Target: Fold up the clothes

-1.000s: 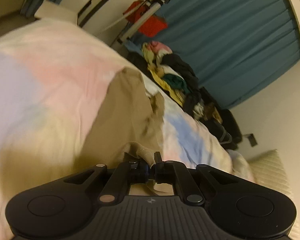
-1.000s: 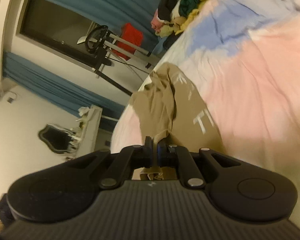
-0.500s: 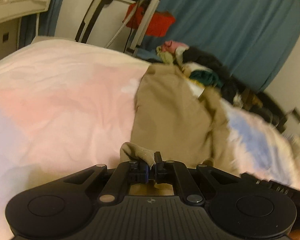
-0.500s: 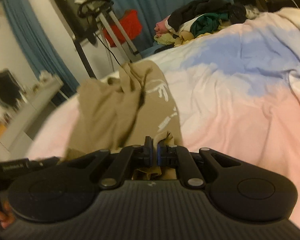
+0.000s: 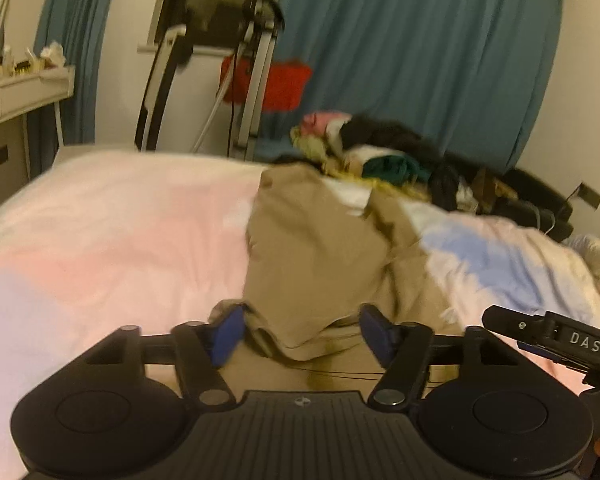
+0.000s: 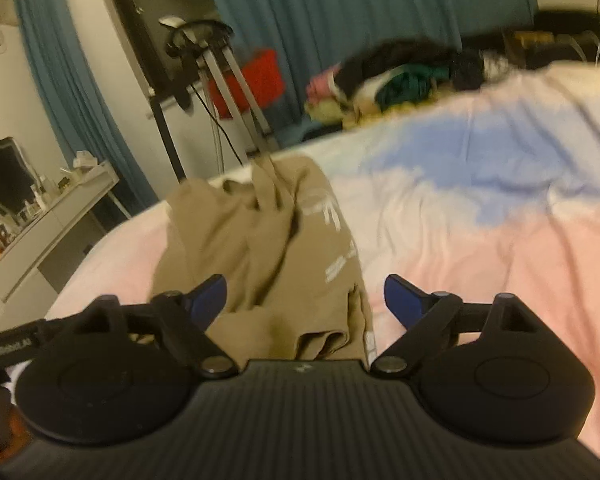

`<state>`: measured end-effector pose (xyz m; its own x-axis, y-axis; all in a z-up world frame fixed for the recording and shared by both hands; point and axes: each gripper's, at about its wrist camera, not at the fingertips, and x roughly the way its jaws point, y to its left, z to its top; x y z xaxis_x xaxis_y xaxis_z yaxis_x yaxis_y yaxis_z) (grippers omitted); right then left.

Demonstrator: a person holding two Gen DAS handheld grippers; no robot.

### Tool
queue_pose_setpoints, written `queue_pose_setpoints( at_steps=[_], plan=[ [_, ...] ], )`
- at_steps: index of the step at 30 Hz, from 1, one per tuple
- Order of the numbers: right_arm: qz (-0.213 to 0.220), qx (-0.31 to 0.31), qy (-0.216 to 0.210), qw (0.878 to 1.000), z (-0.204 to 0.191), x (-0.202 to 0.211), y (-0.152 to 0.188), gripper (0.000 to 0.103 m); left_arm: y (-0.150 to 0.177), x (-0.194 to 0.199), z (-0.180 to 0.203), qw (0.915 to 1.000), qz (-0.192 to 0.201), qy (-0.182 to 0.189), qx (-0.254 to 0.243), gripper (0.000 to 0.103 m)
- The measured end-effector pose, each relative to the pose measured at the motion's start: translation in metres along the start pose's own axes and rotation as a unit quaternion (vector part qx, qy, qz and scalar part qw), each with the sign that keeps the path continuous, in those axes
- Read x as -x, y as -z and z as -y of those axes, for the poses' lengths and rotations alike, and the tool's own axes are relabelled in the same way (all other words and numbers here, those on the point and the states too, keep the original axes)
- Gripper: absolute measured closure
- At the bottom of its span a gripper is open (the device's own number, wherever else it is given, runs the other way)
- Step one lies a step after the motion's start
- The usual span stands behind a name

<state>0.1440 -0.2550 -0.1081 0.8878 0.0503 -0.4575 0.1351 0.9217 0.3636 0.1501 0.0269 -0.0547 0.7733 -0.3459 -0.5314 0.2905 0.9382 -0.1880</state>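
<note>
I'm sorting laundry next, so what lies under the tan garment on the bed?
The tan garment with white lettering lies rumpled on the pink, white and blue bedcover. Anything beneath its folds is covered.

Both cameras sit low over the bed (image 5: 112, 232), each looking forward along its own gripper toward the blue curtains (image 5: 416, 60). The left wrist view looks from close behind the tan garment (image 5: 320, 248), with the right gripper's (image 5: 540, 332) edge at its lower right. The right wrist view faces the same way from beside it. Both share the garment, the clothes pile (image 6: 400, 76) and the metal stand (image 6: 228, 80).
</note>
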Motion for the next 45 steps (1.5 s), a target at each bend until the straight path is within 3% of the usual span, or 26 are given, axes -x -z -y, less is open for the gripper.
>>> queue_pose_setpoints(
  at_steps=[4, 10, 18, 26, 30, 35, 40, 43, 45],
  plan=[
    [0.019, 0.024, 0.004, 1.000, -0.007, 0.043, 0.001, 0.017, 0.000, 0.032, 0.014, 0.9995, 0.024, 0.002, -0.021, 0.018],
    [0.050, 0.030, 0.008, 0.998, -0.013, 0.101, 0.007, 0.017, 0.004, 0.078, 0.028, 0.9981, 0.046, 0.004, -0.042, 0.014],
    [0.043, 0.014, 0.017, 0.999, -0.013, 0.130, 0.024, 0.017, 0.024, 0.114, 0.019, 0.9998, 0.009, 0.016, 0.007, 0.010],
    [0.043, 0.009, 0.022, 0.999, -0.013, 0.134, 0.030, 0.017, 0.039, 0.109, 0.021, 0.9994, -0.030, 0.004, 0.016, 0.010],
    [0.033, -0.007, 0.020, 0.999, -0.009, 0.131, 0.031, 0.017, 0.047, 0.102, 0.019, 0.9962, -0.071, 0.021, 0.045, 0.010],
    [0.015, -0.028, 0.015, 0.999, -0.005, 0.126, 0.033, 0.017, 0.062, 0.079, 0.008, 0.9822, -0.137, 0.055, 0.116, 0.010],
    [0.001, -0.029, 0.016, 0.999, -0.006, 0.119, 0.037, 0.017, 0.077, 0.043, -0.021, 0.9548, -0.190, 0.072, 0.217, 0.017],
    [-0.004, -0.034, 0.009, 0.999, -0.006, 0.116, 0.038, 0.017, 0.081, 0.035, -0.043, 0.9390, -0.186, 0.065, 0.282, 0.019],
    [-0.009, -0.038, 0.006, 0.999, -0.007, 0.114, 0.039, 0.017, 0.083, 0.032, -0.053, 0.9340, -0.173, 0.066, 0.306, 0.019]
  ],
)
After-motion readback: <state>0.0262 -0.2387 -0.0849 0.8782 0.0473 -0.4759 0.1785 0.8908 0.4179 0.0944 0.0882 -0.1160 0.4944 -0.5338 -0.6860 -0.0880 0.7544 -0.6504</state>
